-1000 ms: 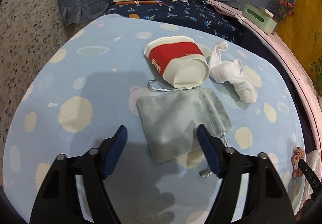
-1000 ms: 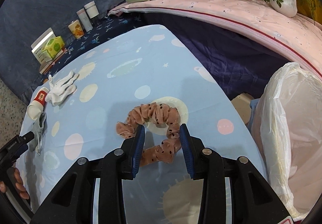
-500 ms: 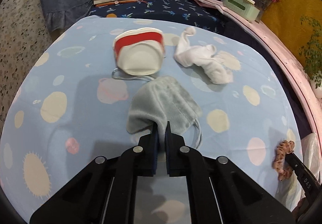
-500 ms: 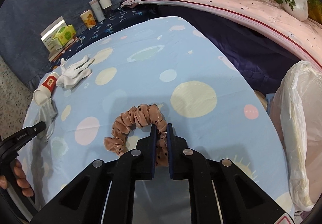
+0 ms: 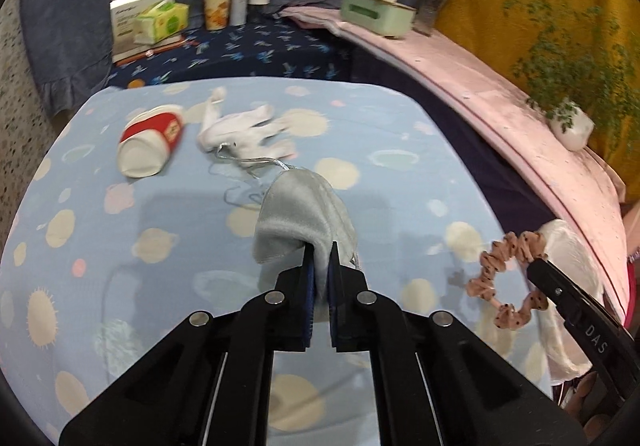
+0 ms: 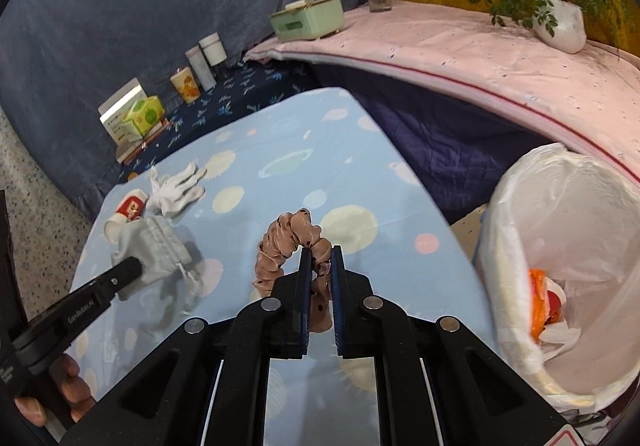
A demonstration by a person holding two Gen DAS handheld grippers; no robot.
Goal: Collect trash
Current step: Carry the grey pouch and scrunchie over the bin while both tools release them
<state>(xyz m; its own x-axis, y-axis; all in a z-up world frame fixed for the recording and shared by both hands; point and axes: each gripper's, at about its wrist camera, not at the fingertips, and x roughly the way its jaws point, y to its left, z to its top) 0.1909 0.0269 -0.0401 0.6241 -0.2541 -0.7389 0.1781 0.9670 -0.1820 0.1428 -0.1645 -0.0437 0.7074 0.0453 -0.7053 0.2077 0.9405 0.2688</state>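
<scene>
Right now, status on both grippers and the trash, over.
Left gripper shut on grey pouch, lifted. Right gripper shut on pink scrunchie. Lined bin at right, open. Red cup and white glove on table, clear of path.

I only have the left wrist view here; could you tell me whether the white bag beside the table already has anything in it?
Observer: Yes. The right wrist view looks into the open trash bag, and something orange and red lies among white wrappers at its bottom.
Operator: Thank you. Is the right gripper really clamped on the scrunchie?
Observer: It is. The right gripper is shut on the pink scrunchie, whose loop hangs off the tablecloth.
Operator: And how does my grey pouch look from that side?
Observer: The left gripper pinches one corner of the grey pouch; its drawstring end hangs free.
</scene>
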